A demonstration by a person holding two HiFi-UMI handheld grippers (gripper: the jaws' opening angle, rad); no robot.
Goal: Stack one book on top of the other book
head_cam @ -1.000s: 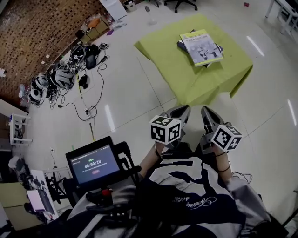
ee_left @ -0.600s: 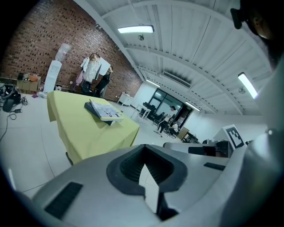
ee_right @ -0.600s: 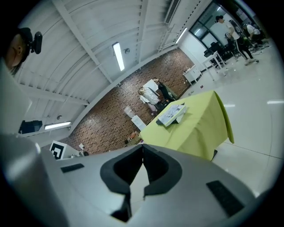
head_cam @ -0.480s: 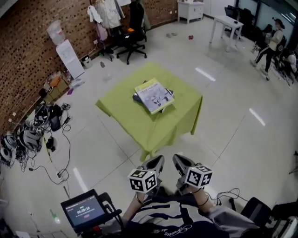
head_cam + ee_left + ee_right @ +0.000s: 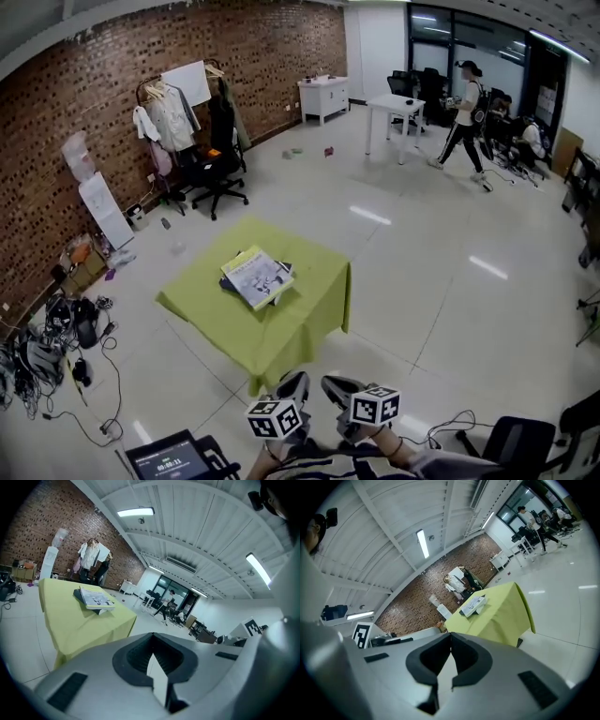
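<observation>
A light-covered book lies on top of a dark book on the table with the yellow-green cloth. The stack also shows in the left gripper view, the light book over the dark one, and in the right gripper view as the light book. My left gripper and right gripper hang side by side at the bottom of the head view, well short of the table. Both are shut and hold nothing. The left gripper and right gripper show touching jaws.
A brick wall runs along the left, with a clothes rack, an office chair and a heap of cables and gear. White tables and a walking person are far behind. A small screen sits at bottom left.
The head view has tilted up, so the table and stacked books now appear smaller and farther off. Both shut grippers slid to the bottom edge, still side by side.
</observation>
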